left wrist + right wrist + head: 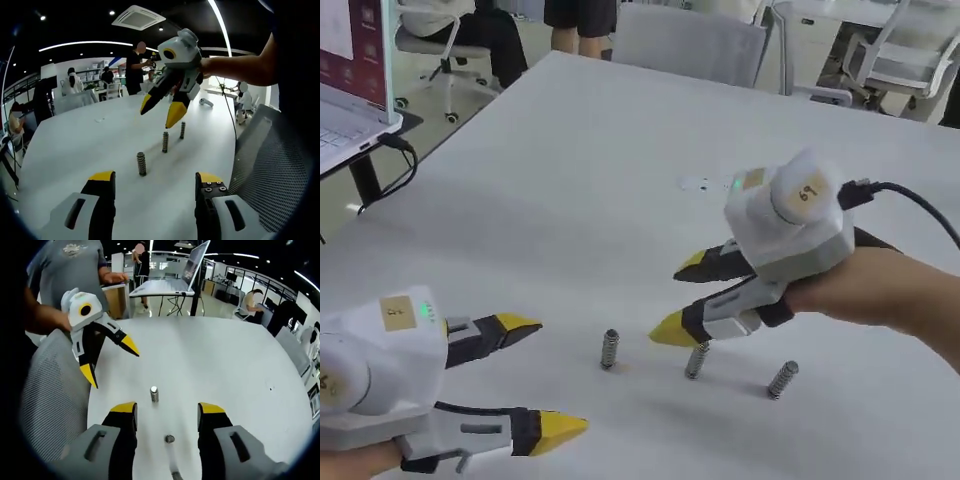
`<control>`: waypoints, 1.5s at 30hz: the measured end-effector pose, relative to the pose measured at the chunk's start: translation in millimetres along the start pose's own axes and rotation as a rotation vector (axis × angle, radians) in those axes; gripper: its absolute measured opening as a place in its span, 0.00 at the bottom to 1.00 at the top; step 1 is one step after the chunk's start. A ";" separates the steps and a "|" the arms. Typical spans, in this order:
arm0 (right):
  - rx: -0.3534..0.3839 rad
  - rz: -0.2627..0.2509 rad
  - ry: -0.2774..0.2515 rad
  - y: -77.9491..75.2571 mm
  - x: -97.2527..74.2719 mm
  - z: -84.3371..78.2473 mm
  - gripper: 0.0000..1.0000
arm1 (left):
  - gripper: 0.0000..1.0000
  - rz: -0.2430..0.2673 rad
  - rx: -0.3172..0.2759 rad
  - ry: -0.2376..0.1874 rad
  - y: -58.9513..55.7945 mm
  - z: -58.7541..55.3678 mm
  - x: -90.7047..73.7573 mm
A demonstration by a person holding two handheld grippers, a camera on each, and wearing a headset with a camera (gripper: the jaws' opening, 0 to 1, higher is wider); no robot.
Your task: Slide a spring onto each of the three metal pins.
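Three small metal springs stand on the white table [570, 180] in a row: left spring [609, 349], middle spring [697, 359], right spring [781, 379]. The middle and right ones lean a little. Whether a pin sits inside each I cannot tell. My right gripper [678, 298] hovers open just above the middle spring, holding nothing. My left gripper [545, 375] is open and empty near the table's front edge, left of the springs. The left gripper view shows the springs [141, 163] ahead of its own jaws and the right gripper [160, 111] above them. In the right gripper view one spring [154, 393] stands between the jaws.
An open laptop [350, 70] with a cable stands on a stand at the far left. Office chairs [690, 40] line the table's far edge, and people stand beyond. A small clear scrap [700, 184] lies mid-table. A mesh chair back [270, 165] is close to the left gripper.
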State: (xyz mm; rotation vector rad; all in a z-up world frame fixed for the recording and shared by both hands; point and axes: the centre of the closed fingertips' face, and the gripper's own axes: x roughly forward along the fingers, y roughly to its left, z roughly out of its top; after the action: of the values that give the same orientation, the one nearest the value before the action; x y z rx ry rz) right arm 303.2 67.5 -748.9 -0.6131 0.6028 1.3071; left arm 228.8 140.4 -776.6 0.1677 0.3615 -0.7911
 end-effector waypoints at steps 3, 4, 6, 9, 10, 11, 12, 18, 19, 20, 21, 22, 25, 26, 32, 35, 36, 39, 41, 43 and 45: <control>0.023 -0.044 -0.031 -5.9 -15.4 -5.5 0.47 | 0.60 -0.001 0.000 0.004 -1.2 1.6 -0.4; 0.039 -0.064 -0.051 -8.9 -22.3 -7.2 0.47 | 0.60 -0.001 0.001 0.005 -1.6 2.6 -0.3; 0.064 -0.094 -0.093 -12.4 -33.4 -7.9 0.48 | 0.60 -0.003 0.000 0.005 -2.2 4.7 0.3; 0.092 -0.133 -0.122 -16.7 -48.2 -13.2 0.48 | 0.60 -0.003 0.000 0.005 -1.8 7.2 1.6; 0.095 -0.150 -0.134 -18.5 -53.7 -15.3 0.49 | 0.60 -0.003 -0.001 0.004 -1.8 8.3 2.1; 0.099 -0.155 -0.140 -18.9 -55.6 -15.6 0.49 | 0.61 -0.003 0.000 0.004 -1.7 8.7 2.4; 0.118 -0.175 -0.159 -21.8 -62.8 -18.5 0.49 | 0.60 -0.004 0.001 0.005 -1.9 10.0 3.1; 0.162 -0.245 -0.207 -27.4 -83.5 -31.6 0.50 | 0.61 -0.004 0.000 0.000 -0.5 13.6 6.7; 0.175 -0.256 -0.217 -27.0 -87.5 -35.7 0.50 | 0.61 -0.006 0.001 -0.001 -0.7 14.4 7.4; 0.180 -0.264 -0.222 -26.8 -90.0 -39.1 0.50 | 0.61 -0.005 0.001 -0.003 -0.5 15.0 7.8; 0.189 -0.277 -0.227 -26.4 -93.0 -44.3 0.50 | 0.61 -0.006 0.001 -0.004 -0.5 15.5 8.3; 0.192 -0.289 -0.227 -26.1 -94.8 -48.7 0.51 | 0.61 -0.007 0.000 -0.006 -0.6 15.9 8.6; 0.209 -0.313 -0.239 -23.6 -101.7 -62.6 0.52 | 0.61 -0.009 0.001 -0.006 -0.9 16.1 9.4; 0.215 -0.318 -0.242 -23.1 -103.4 -66.0 0.52 | 0.61 -0.009 0.001 -0.007 -1.0 16.3 9.4; 0.231 -0.342 -0.277 -10.5 -111.3 -80.1 0.54 | 0.61 -0.005 0.003 -0.018 -0.4 18.9 8.5; 0.236 -0.357 -0.296 -4.9 -112.7 -85.5 0.55 | 0.61 -0.005 0.003 -0.021 -1.4 19.4 7.4; 0.245 -0.358 -0.305 -3.7 -113.0 -87.8 0.55 | 0.61 -0.004 0.003 -0.022 -1.8 19.5 7.2; 0.254 -0.366 -0.309 -0.4 -112.6 -98.4 0.56 | 0.61 -0.005 0.004 -0.024 -3.4 19.5 6.3; 0.261 -0.361 -0.314 3.9 -112.8 -102.8 0.57 | 0.61 -0.005 0.002 -0.026 -4.4 19.8 5.8; 0.267 -0.371 -0.324 6.1 -113.8 -104.7 0.57 | 0.61 -0.003 0.000 -0.029 -4.8 20.1 5.5; 0.282 -0.383 -0.334 8.7 -112.5 -109.5 0.58 | 0.61 0.000 -0.007 -0.034 -6.0 19.9 4.9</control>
State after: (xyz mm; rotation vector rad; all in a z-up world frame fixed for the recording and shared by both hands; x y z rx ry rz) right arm 270.2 -86.2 -746.1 -0.2512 0.3619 0.9142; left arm 232.7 127.4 -760.1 0.1475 0.3318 -0.7917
